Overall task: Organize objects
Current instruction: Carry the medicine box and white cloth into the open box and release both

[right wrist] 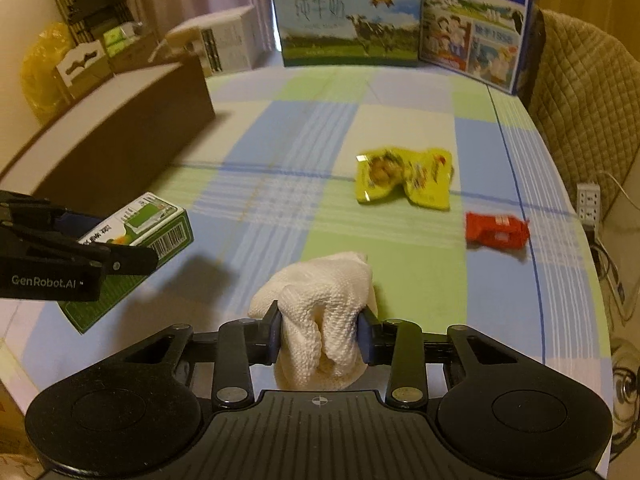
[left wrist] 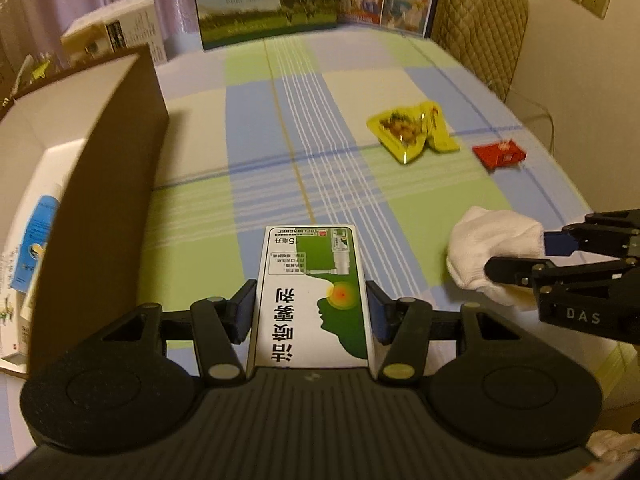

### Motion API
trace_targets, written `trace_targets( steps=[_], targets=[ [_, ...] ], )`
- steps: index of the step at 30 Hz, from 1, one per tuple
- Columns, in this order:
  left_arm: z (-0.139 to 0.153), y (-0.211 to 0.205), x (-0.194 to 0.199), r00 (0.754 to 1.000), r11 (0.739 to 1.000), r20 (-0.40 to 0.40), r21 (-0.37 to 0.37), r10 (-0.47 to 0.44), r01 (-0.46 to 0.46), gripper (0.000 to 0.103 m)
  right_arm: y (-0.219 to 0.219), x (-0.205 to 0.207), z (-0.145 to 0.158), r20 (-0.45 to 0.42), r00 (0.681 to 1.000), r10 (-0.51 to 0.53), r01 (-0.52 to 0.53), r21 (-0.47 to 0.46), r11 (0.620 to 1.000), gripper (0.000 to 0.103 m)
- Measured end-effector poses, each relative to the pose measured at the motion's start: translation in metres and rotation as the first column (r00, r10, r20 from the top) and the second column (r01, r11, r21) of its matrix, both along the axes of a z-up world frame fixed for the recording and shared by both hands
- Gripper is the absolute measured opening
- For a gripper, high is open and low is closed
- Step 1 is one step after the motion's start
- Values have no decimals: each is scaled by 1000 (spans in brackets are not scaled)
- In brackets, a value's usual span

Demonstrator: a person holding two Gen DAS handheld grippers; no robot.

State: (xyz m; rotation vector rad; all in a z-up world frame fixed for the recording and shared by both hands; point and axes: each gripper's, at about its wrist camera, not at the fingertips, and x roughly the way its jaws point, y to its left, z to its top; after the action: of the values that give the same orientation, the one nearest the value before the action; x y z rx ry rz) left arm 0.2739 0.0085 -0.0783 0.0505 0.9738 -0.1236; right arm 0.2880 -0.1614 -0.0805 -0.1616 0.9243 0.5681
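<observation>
My left gripper [left wrist: 311, 312] is shut on a green and white medicine box [left wrist: 312, 280], held above the table beside the brown storage box [left wrist: 108, 184]. The medicine box also shows in the right wrist view [right wrist: 136, 248]. My right gripper [right wrist: 320, 332] is shut on a white cloth glove [right wrist: 324, 312], held above the table; the glove also shows in the left wrist view [left wrist: 488, 248]. A yellow snack packet [right wrist: 404, 178] and a red packet [right wrist: 494, 230] lie on the checked tablecloth further out.
The brown storage box [right wrist: 120, 128] stands at the table's left with printed items inside [left wrist: 28, 248]. Two milk cartons [right wrist: 348, 20] [right wrist: 476, 20] stand at the far edge. A quilted chair [right wrist: 584, 100] is at the right, a white box [right wrist: 224, 40] at the far left.
</observation>
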Motion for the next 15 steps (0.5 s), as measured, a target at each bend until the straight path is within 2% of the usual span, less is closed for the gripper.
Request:
trace_targets(
  steps=[9, 15],
  targets=[
    [44, 21, -19, 996, 998, 83, -43, 40, -36, 51, 24, -4, 42, 47, 997, 68, -72, 97, 993, 34],
    [74, 47, -32, 985, 995, 148, -64, 86, -77, 51, 50, -12, 68, 57, 989, 134, -142, 182, 973, 34]
  ],
)
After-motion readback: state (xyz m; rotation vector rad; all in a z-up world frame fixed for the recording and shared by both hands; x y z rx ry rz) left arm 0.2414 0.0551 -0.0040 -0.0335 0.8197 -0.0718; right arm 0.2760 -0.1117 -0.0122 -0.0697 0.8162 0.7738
